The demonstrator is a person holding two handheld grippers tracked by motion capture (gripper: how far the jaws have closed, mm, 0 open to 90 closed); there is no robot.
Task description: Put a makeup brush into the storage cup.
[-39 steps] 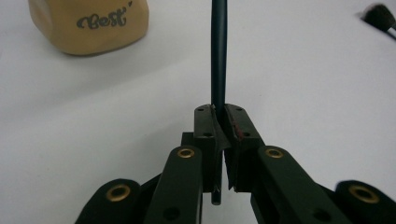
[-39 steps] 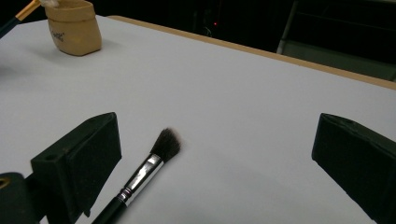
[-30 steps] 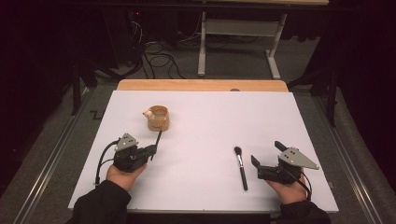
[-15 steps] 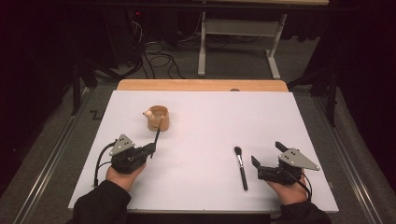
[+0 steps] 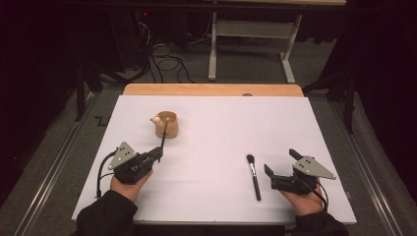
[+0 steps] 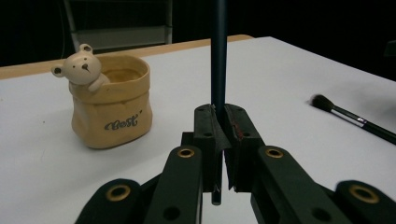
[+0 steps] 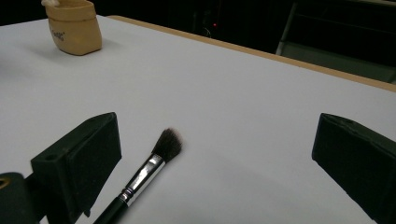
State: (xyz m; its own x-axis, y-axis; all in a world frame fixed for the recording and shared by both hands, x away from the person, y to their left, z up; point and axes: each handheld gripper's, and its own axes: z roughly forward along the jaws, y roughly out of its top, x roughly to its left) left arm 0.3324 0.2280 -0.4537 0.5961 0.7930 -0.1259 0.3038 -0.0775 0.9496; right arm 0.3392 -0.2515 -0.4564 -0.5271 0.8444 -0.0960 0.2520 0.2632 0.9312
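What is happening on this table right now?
A person works with two grippers. The left gripper is shut on a thin dark stick, held upright near the bear cup. The right gripper is open, with a brush lying on the table between its jaws.

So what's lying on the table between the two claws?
A makeup brush, flat on the white table beside the open right claw; the high view shows it.
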